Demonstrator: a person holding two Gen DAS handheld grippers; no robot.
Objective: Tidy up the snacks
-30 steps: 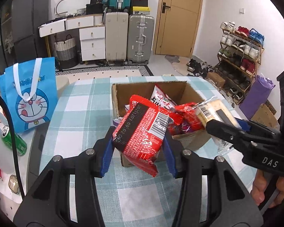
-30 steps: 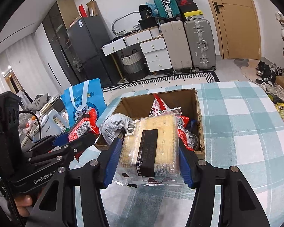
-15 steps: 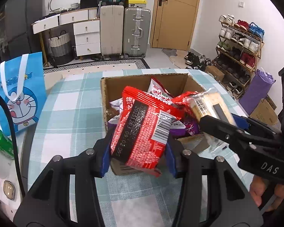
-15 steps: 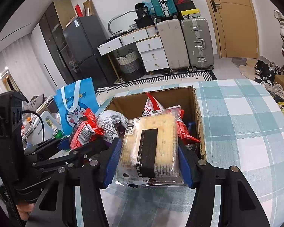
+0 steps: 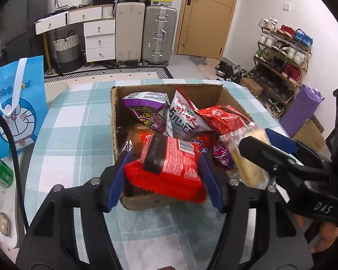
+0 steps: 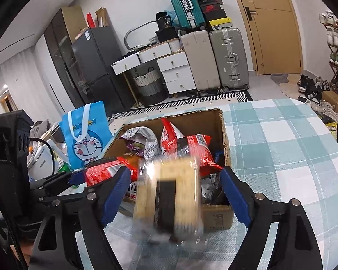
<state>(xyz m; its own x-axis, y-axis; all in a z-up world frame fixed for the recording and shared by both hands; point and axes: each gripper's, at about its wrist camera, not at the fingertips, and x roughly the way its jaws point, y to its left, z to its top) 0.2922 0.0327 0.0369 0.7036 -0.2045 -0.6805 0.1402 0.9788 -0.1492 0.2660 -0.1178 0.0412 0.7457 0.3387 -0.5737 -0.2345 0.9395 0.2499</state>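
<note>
An open cardboard box [image 5: 115, 117] [image 6: 225, 135] of snack packets stands on the checked table. My left gripper [image 5: 163, 175] has opened; the red packet [image 5: 169, 166] lies tilted between its blue pads [image 5: 117, 180] over the box's near edge. My right gripper [image 6: 175, 193] has opened wide; the clear pack of biscuits [image 6: 169, 198] is blurred, dropping between its pads [image 6: 234, 193] at the box's near edge. It also shows in the left wrist view [image 5: 245, 157]. Purple [image 5: 146, 108], white [image 5: 182, 117] and red [image 5: 223, 119] packets fill the box.
A blue Doraemon bag [image 5: 13, 103] [image 6: 85, 132] stands left of the box, with a green can [image 5: 0, 171] near it. The table [image 5: 78, 135] is covered with a teal checked cloth. Suitcases, drawers and a shoe rack stand beyond.
Both grippers moved forward over the box's near edge and opened. The red packet tipped flat from the left jaws; the biscuit pack slipped out of the right jaws and is falling.
</note>
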